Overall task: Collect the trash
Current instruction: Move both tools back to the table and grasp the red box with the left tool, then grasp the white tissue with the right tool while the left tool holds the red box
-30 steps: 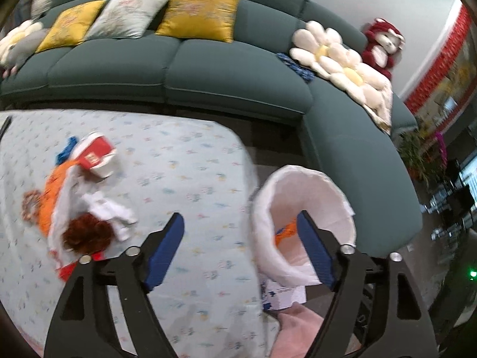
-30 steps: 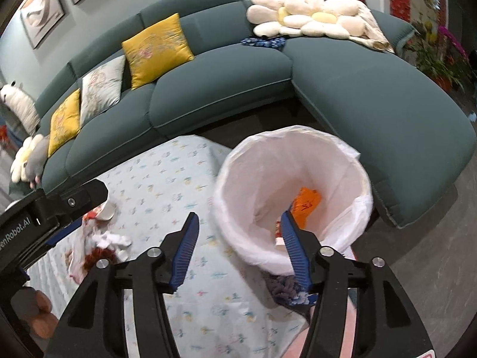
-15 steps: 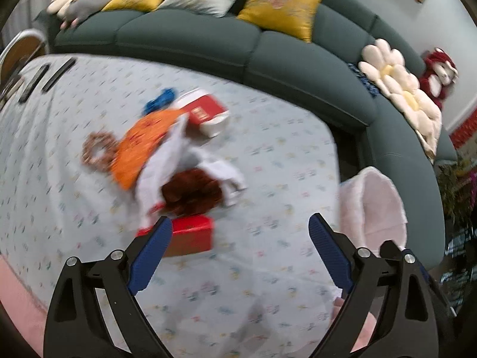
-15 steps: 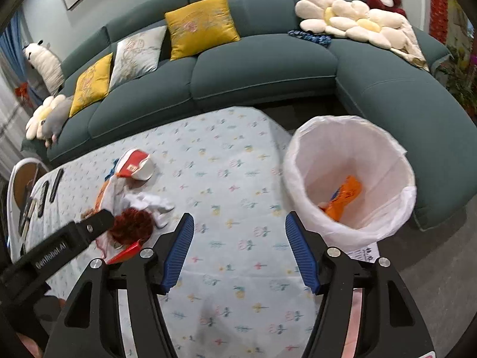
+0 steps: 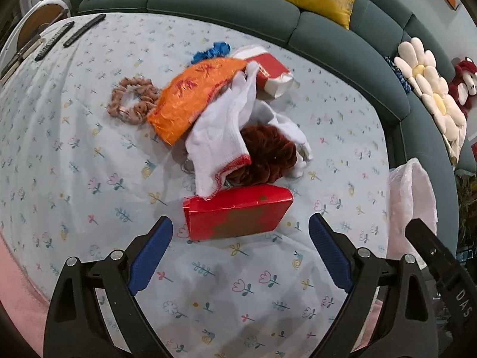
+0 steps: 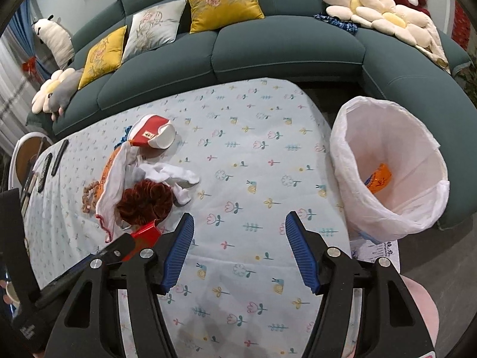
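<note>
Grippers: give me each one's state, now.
Left gripper: open, empty, over the red box.
Right gripper: open, empty, over the tablecloth.

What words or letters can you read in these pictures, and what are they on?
"DAS": white letters on the black arm of the right gripper, seen at the right edge of the left wrist view.
Paper below the lined bin: dark print, too small to read.
Red and white carton: a small label, too blurred to read.
Orange wrapper: red marks, not readable.
Red box: no text shows.
</note>
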`<state>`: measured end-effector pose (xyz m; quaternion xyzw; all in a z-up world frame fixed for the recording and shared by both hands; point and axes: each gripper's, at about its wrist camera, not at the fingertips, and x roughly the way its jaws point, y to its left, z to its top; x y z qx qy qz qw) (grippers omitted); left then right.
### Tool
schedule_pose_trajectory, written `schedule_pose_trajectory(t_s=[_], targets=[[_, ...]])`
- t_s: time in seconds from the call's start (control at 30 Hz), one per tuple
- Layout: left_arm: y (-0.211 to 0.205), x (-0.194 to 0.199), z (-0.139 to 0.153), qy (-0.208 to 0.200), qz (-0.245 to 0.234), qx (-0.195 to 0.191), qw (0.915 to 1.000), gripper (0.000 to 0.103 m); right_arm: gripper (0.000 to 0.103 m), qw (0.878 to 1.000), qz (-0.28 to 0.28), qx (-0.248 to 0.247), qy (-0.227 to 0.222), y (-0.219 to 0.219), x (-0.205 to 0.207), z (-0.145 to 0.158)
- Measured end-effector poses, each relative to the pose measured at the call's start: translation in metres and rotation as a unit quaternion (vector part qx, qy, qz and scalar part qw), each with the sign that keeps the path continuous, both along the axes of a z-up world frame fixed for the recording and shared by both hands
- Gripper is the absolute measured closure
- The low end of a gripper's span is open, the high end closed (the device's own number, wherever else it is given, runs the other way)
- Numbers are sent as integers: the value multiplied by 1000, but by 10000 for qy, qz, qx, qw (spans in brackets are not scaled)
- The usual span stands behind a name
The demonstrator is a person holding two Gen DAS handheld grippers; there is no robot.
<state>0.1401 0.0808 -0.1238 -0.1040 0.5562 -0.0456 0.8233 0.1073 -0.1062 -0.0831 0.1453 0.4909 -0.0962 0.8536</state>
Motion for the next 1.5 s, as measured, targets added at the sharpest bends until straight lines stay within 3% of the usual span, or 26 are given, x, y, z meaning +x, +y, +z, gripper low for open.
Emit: schedule_pose_trajectory(t_s=[0.33,0.67,1.07,1.5], targets=[[-18,18,-25,146,-196,423,9988,11,41,9998,-64,92,192,-7,18,-17],[-8,26,-33,388,-144,335,9986,16,41,9991,173,132,356,15,37,-31],[55,13,-3,233,212,143,9994,17,41,9973,608,238,336,60,55,-27],[140,13,31,-128,922,152,9955,17,41,9913,1172,534,265,135,85,-20]])
